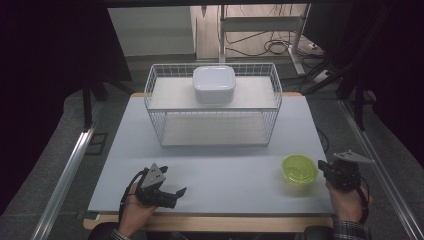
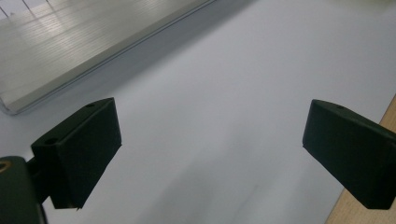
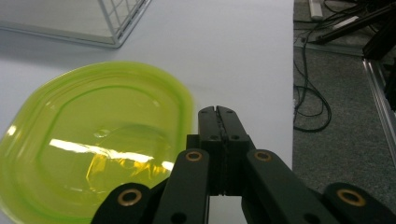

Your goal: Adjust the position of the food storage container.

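right tongs (image 3: pixel 218 112): closed, empty, just right of green bowl (image 3: pixel 93 149) | left tongs (image 2: pixel 210 154): wide, empty, over tabletop (image 2: pixel 233 70)

The translucent lime-green plastic bowl (image 3: pixel 93 154) shines glossy, with bright glare on its smooth base. Under it the pale grey surface (image 1: pixel 220 170) looks matt and smooth, edged in bare light wood. The white wire basket rack (image 1: pixel 213 105) is thin coated metal. On it, the white rounded-square plastic container (image 1: pixel 214 84) has a soft sheen. The right gripper (image 3: pixel 218 112) is matt black plastic with brass-coloured rivets.
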